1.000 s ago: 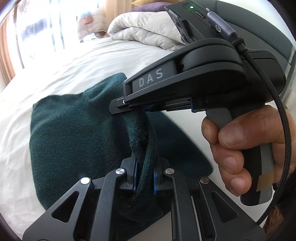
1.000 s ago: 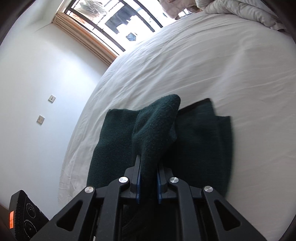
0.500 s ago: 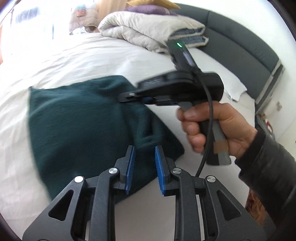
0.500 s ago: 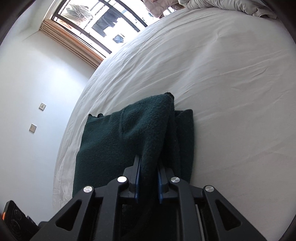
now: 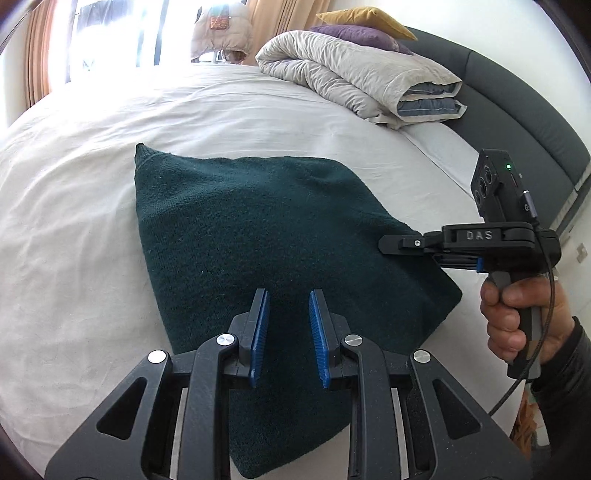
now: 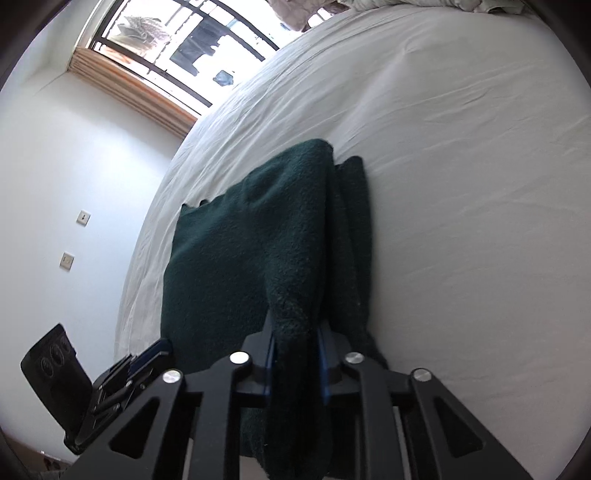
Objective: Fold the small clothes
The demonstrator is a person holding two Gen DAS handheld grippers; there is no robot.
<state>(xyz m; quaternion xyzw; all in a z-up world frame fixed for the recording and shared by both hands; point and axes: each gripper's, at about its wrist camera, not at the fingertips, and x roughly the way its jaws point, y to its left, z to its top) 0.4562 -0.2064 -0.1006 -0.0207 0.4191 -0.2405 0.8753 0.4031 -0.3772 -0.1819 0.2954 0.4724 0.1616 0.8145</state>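
Note:
A dark green knitted garment lies folded on the white bed sheet. My left gripper is open and empty, its blue pads just above the garment's near part. My right gripper is shut on a fold of the green garment at its edge. In the left wrist view the right gripper reaches in from the right and holds the garment's right edge a little off the sheet. The left gripper shows at the lower left of the right wrist view.
A rolled beige duvet and pillows lie at the head of the bed by the grey headboard. A window is on the far wall. White sheet surrounds the garment.
My left gripper let go of the garment, opened and drew back. The right gripper carried its edge to the right, and the garment now lies flatter.

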